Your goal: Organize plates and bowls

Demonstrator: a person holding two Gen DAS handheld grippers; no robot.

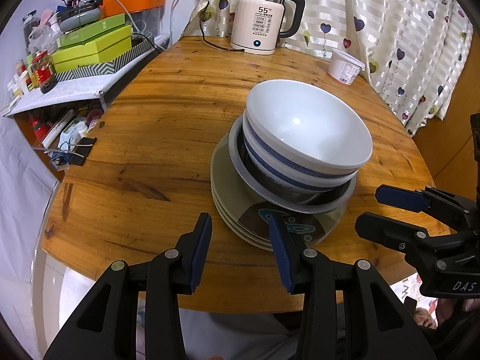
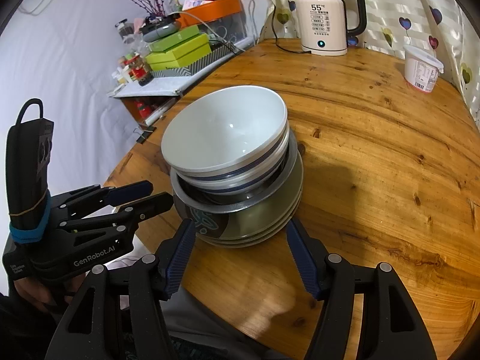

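Both grippers, left gripper (image 1: pixel 240 225) and right gripper (image 2: pixel 240 229), hang spread apart with nothing pinched, just in front of the stack of bowls (image 1: pixel 306 132) on plates (image 1: pixel 237 213), which sits well in front of the kettle (image 1: pixel 258 27).

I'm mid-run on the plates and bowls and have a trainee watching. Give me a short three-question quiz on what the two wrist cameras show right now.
1. True or false: the left gripper is clamped on the white bowl.
2. What does the metal dish rest on? A) the bare table B) the stack of plates C) the kettle
3. Fill in: the white tub stands near the table's far edge, beside the ____.

Key: 1 false, both grippers, the right gripper too, are open and empty. 2 B. 3 curtain.
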